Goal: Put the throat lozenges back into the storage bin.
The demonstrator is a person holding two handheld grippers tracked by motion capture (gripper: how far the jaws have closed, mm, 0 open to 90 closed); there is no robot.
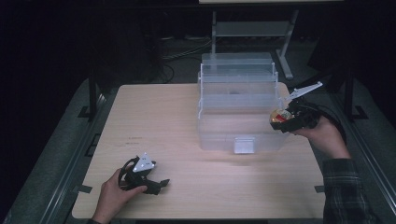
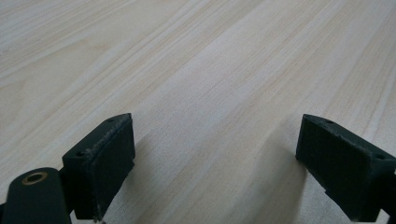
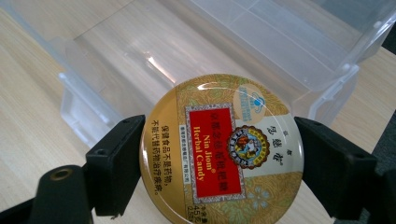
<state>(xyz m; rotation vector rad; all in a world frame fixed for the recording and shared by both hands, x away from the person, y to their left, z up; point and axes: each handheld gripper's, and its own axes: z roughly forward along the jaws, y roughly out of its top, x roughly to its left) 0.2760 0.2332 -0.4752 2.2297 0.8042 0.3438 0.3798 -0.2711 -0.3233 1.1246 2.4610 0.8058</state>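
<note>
A round gold candy tin with a red label is clamped between the jaws of my right gripper. In the high view that tin hangs at the right rim of a clear plastic box whose lid stands open at the back. The right gripper is held in a hand just above the box's right wall. My left gripper rests low on the wooden table near its front left, jaws wide apart with bare wood between them.
The clear box has stepped tiers inside and a front latch. The table's right edge lies just beyond the right hand. A metal stand and cables sit on the dark floor behind the table.
</note>
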